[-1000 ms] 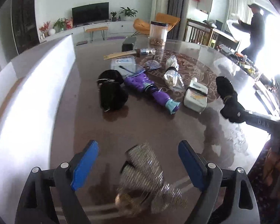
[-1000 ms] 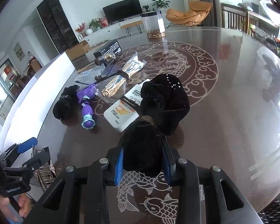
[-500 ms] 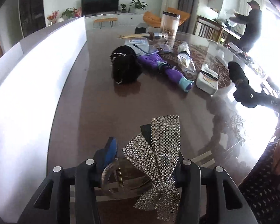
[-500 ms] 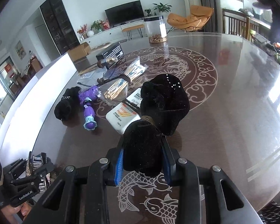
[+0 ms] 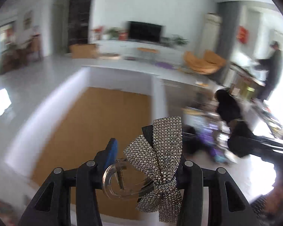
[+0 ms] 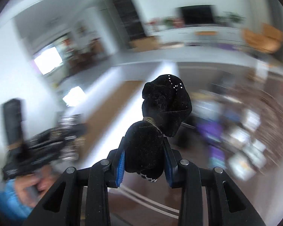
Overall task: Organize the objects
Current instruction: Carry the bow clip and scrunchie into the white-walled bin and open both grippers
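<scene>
Left tool point(image 5: 147, 162) grips rhinestone bow clip point(image 5: 156, 150); right tool point(image 6: 144, 157) clamps what looks like a black velvet bow point(image 6: 160, 116).

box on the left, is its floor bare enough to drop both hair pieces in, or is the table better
The white-walled box shows a bare brown floor with nothing visible on it, the roomiest patch in view. The table is bare only near the jaws; beyond, around the purple item and white packets, it is crowded and blurred.
</scene>
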`<move>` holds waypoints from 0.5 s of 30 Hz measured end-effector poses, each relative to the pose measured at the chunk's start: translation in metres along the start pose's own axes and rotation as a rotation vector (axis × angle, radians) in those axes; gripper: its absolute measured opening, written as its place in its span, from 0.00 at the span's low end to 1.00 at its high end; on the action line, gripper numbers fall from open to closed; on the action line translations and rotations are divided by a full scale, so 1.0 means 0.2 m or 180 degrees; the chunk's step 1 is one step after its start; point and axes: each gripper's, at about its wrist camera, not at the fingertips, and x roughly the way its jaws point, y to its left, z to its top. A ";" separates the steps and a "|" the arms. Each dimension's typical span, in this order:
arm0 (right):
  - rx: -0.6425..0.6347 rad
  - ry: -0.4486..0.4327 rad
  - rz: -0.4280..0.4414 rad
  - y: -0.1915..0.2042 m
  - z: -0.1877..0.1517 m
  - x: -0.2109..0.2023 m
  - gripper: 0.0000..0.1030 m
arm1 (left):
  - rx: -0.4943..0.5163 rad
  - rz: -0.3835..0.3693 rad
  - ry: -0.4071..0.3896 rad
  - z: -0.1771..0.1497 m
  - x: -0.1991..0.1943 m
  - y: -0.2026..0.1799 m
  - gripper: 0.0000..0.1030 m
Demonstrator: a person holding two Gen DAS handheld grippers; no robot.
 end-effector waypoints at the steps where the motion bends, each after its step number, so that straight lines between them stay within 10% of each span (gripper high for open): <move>1: -0.0083 0.0060 0.0172 0.09 0.06 0.07 0.34 | -0.0052 0.0157 0.0123 0.02 0.04 0.08 0.47; 8: -0.0210 0.0634 0.0676 0.38 0.21 0.55 0.75 | -0.0345 0.0716 0.0683 0.01 0.25 0.38 0.64; 11: -0.0082 0.0452 0.0670 0.28 0.18 0.48 0.76 | -0.0325 0.0632 0.0543 -0.01 0.21 0.31 0.66; 15: -0.0181 0.0047 -0.0005 0.05 0.02 0.26 0.93 | -0.0145 0.0152 0.0392 -0.01 0.13 0.05 0.66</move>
